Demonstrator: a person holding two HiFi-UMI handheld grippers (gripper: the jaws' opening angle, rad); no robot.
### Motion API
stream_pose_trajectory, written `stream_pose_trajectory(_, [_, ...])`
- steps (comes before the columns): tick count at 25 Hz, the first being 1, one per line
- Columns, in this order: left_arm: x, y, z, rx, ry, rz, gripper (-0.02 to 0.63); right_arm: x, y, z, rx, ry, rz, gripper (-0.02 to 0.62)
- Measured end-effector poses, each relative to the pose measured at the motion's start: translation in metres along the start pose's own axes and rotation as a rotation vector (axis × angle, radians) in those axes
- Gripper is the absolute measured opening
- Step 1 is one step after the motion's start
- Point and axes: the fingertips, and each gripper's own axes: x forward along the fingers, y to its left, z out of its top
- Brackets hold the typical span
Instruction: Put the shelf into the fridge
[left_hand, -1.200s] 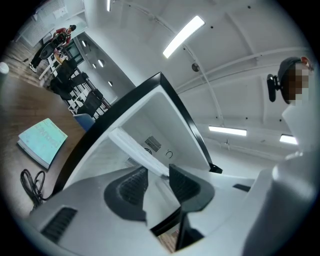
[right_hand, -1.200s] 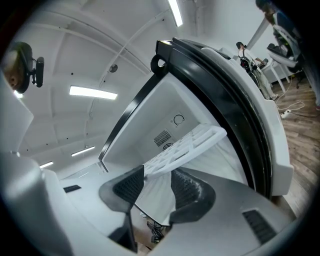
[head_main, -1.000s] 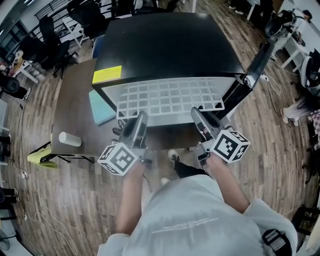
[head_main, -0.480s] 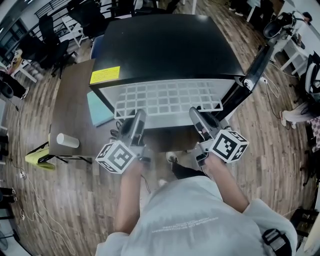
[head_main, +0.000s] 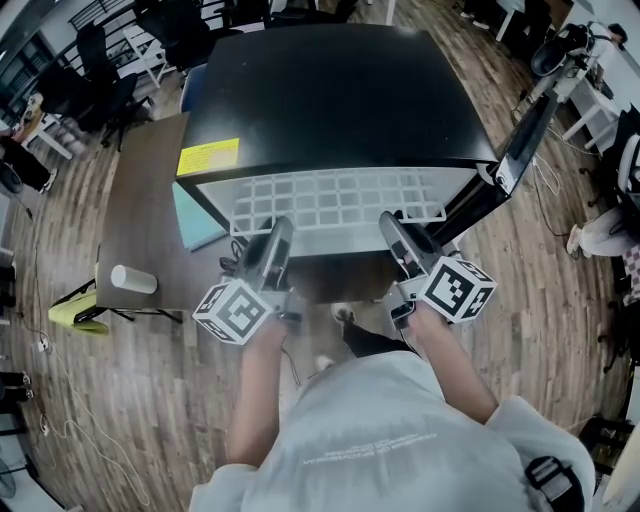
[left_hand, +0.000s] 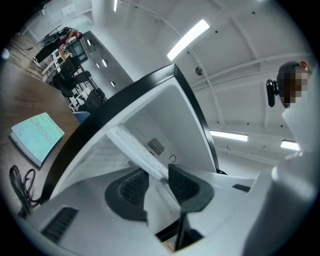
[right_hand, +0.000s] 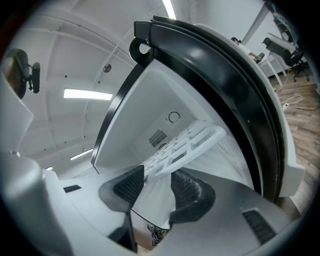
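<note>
Shelf sits partly inside the black fridge. My left gripper and right gripper both pinch its front edge. The open door stands right, a table left.

Shelf: white, open square-grid pattern. Fridge: black outside, white liner inside. Sticker on its top corner: yellow. My left gripper and right gripper: grey bodies, each cube covered in black-and-white square markers. My pads: dark grey, ribbed. Floor: brown wood planks. Table: dark brown. Book: pale teal. Cup: white. My shirt: pale grey.
</note>
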Motion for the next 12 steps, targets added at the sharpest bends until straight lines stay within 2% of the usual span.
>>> stream_pose_trajectory(12, [0.008,0.005,0.004,0.015,0.01,-0.016,0.129,0.013,-0.006,0.006,0.005,-0.012,-0.013,0.176])
